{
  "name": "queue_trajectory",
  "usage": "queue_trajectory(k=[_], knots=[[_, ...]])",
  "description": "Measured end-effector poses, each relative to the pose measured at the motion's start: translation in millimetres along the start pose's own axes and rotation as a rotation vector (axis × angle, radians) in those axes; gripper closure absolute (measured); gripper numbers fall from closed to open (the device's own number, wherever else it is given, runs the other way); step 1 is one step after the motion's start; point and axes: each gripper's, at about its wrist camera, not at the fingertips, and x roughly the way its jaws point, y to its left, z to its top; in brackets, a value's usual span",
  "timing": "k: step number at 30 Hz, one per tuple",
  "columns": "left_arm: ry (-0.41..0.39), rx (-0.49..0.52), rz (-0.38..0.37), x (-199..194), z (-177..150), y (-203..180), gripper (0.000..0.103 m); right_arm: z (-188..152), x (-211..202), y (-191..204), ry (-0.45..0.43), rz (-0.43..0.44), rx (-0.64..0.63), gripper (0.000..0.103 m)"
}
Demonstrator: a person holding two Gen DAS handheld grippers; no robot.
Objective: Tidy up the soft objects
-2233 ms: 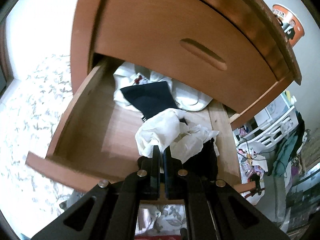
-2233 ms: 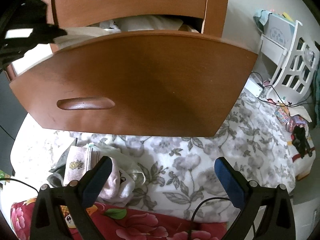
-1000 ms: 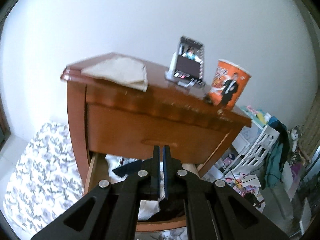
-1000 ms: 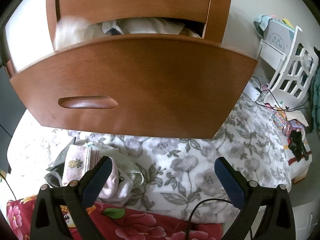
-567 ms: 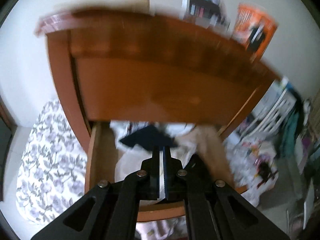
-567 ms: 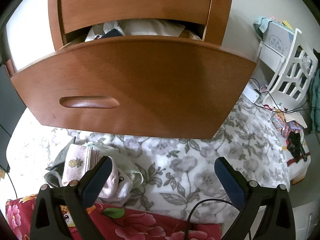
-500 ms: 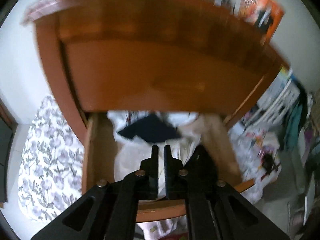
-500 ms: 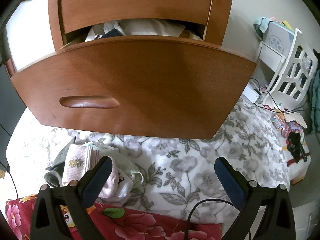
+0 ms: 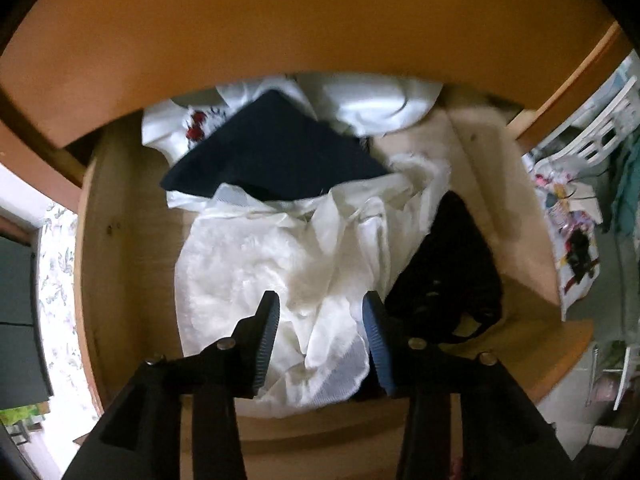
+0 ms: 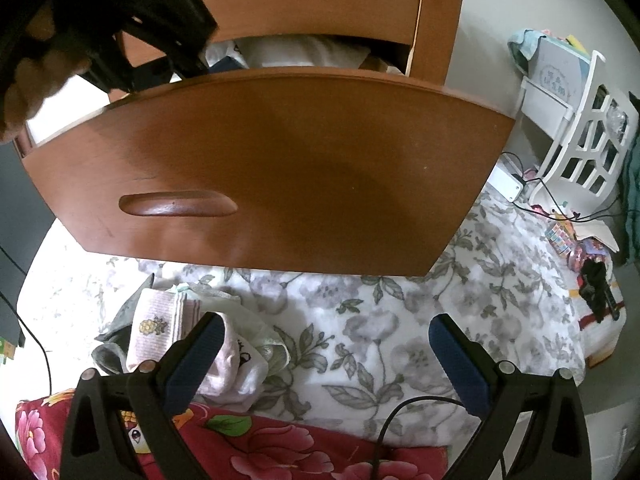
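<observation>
Inside the open lower drawer (image 9: 120, 248) of the wooden nightstand, your left gripper (image 9: 320, 320) points steeply down over a crumpled white garment (image 9: 280, 256). Its jaws are opening, and the white cloth lies under the gap between the blue-padded fingers; the pads do not press on it. At the far end of the drawer a dark navy garment (image 9: 276, 152) rests partly on the white one, with more white clothing (image 9: 372, 104) behind it, one piece bearing a red print (image 9: 196, 126). To the right of your left gripper a black garment (image 9: 452, 268) lies against the drawer's right side.

Your right gripper (image 10: 324, 360) hangs with its fingers spread wide and nothing between them, over the grey floral bedspread (image 10: 400, 320) on the near side of the curved drawer front (image 10: 280, 168). Just beside its left finger, on the bedspread, sits a small pile of soft things: a pink striped cloth with a pineapple motif (image 10: 154, 324), a pale pink piece (image 10: 236, 368) and a grey-green item (image 10: 120, 320) beneath them. A red floral blanket (image 10: 260, 440) covers the nearest edge. At upper left of the right wrist view, your hand (image 10: 28, 76) holds the left gripper's black body above the drawer.
</observation>
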Motion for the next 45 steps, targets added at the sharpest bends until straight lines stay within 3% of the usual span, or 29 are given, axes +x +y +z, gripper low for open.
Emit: queue_trajectory(k=[9, 13, 20, 26, 33, 37, 45], knots=[[0.101, 0.007, 0.063, 35, 6, -6, 0.059, 1, 1, -1, 0.006, 0.008, 0.004, 0.000], [0.098, -0.005, 0.032, 37, 8, -4, 0.085, 1, 1, -1, 0.007, 0.009, 0.006, 0.000], [0.044, -0.048, 0.034, 23, 1, 14, 0.098, 0, 2, -1, 0.008, 0.009, 0.006, 0.000], [-0.077, -0.118, 0.043, -3, -13, 36, 0.099, 0, 1, -1, 0.007, 0.008, 0.005, 0.000], [-0.293, -0.184, 0.042, -52, -45, 52, 0.099, 0, 0, -2, 0.002, 0.002, 0.003, 0.000], [-0.440, -0.188, 0.085, -85, -57, 56, 0.099, 0, -1, -1, 0.001, -0.003, -0.003, 0.000], [-0.590, -0.210, 0.071, -123, -63, 62, 0.099, 0, 0, 1, 0.002, -0.009, -0.009, 0.000]])
